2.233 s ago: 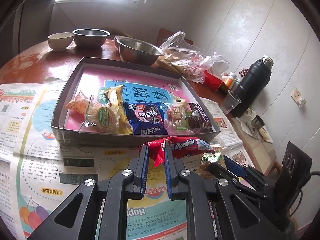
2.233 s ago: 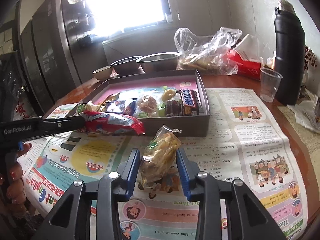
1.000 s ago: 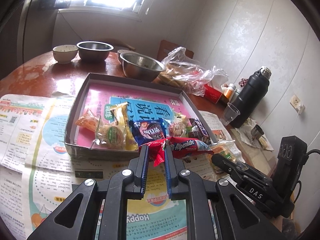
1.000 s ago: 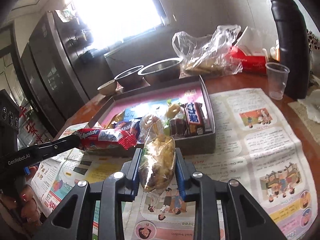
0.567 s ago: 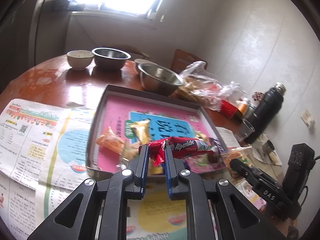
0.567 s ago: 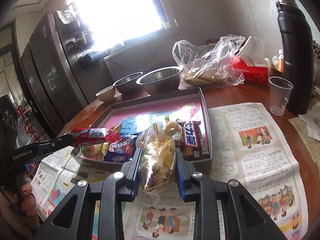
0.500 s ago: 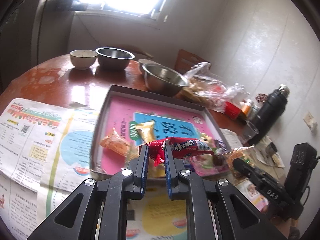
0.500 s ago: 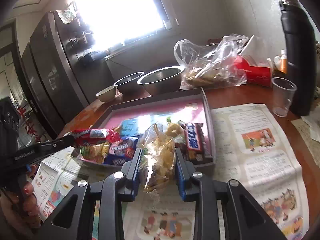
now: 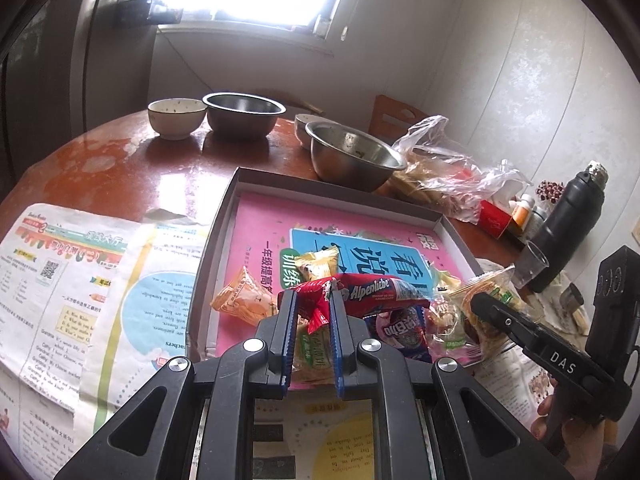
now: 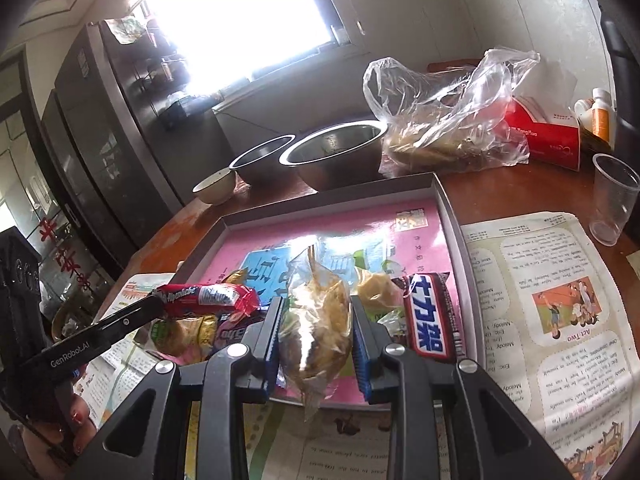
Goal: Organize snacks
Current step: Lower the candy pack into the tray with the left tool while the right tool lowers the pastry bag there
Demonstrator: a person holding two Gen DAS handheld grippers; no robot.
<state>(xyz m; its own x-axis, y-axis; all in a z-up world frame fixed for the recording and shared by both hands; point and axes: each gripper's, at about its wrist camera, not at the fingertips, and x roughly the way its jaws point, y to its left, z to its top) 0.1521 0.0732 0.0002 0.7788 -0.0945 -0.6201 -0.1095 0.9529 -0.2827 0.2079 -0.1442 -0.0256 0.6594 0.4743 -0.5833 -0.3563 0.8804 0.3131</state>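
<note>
My left gripper [image 9: 313, 300] is shut on the end of a red Alpenliebe candy pack [image 9: 360, 290] and holds it above the near edge of the grey box [image 9: 218, 224] with a pink printed floor. The pack also shows in the right wrist view [image 10: 208, 298]. My right gripper [image 10: 316, 308] is shut on a clear bag of brown snacks [image 10: 316, 328], held over the box's near edge [image 10: 454, 224]. Several wrapped snacks lie along the box's near side, among them a dark bar [image 10: 430, 328] and an orange packet [image 9: 242, 300].
Newspaper [image 9: 80, 280] covers the near part of the round wooden table. Behind the box stand steel bowls [image 9: 352, 156], a ceramic bowl [image 9: 176, 116] and a plastic bag of food [image 10: 448, 128]. A red tissue box [image 10: 548, 132], plastic cup [image 10: 612, 204] and black flask [image 9: 568, 224] stand at the right.
Both grippers have risen and moved forward with their snacks, from over the newspaper to above the box's near edge. Neither has opened.
</note>
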